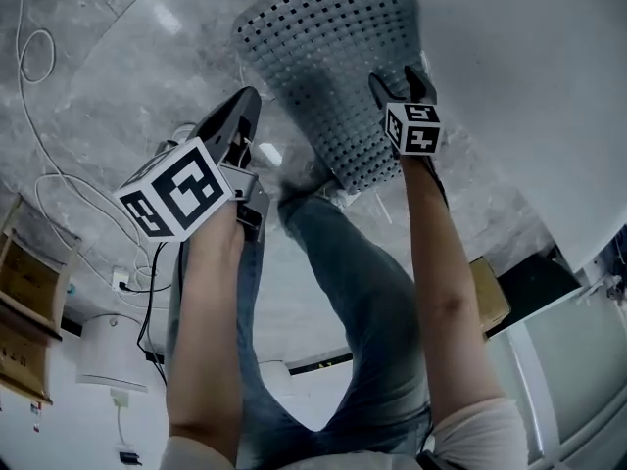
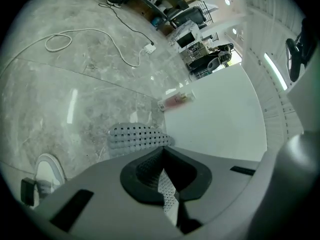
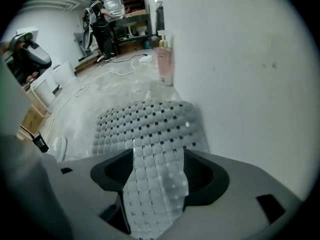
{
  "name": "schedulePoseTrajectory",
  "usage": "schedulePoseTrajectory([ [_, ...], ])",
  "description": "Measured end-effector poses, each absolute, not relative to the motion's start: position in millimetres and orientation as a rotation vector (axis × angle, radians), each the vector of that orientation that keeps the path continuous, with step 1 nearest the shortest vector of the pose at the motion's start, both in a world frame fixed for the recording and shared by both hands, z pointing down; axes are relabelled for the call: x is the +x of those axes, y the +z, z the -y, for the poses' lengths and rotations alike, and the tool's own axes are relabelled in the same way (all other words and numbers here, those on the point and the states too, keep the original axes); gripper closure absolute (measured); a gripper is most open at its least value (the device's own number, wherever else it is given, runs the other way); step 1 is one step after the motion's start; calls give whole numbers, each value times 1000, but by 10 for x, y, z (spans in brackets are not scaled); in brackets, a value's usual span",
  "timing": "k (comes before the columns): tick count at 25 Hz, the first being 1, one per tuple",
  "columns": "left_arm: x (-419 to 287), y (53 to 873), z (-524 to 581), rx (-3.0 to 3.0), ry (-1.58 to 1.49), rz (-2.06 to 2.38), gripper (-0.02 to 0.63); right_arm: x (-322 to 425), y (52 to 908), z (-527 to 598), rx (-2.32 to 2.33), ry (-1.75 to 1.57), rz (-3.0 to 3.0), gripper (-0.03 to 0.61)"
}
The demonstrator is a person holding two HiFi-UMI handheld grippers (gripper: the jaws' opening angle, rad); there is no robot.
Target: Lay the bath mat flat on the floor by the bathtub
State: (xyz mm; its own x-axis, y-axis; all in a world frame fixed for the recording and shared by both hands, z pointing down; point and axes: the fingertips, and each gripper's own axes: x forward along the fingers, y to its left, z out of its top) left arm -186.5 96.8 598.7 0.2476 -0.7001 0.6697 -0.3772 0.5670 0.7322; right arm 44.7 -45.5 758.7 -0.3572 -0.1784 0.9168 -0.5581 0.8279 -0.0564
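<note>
The mat lies on the floor right beside the tub. Its long axis runs from near to far along the tub wall. The far end looks spread on the floor. The near end is raised and bunched between the two grippers.

The left gripper is at the mat's near left and its jaws are closed tight on a narrow strip of the mat's edge. The rest of the mat lies just ahead of it and slightly to its left.

The right gripper is over the near right part, closest to the tub. Its jaws stand wide with a band of mat running loose between them, so I judge it is not clamped.

The mat stretches straight away from both grippers, so flattening it likely means drawing the near end back and down. The left gripper has the only firm hold. The right one is nearer the tub-side edge.
</note>
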Motion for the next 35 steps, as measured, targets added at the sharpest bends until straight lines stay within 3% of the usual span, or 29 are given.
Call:
schedulePoseTrajectory([
  [14,-2549,5940,-984,1023,-305,1326,600,-992,7897,1126,145,19,1905,242],
  [26,-2533,5767,-776,1022,-417,1292,600,-1013,8211,1195,-75,-186,1738,235],
  [30,-2485,5741,-746,1012,-426,1278,599,-1027,8133,1161,-85,-181,1717,331],
  [35,-2395,5733,-696,1010,-447,1250,599,-1008,8029,1036,-53,-144,1742,377],
])
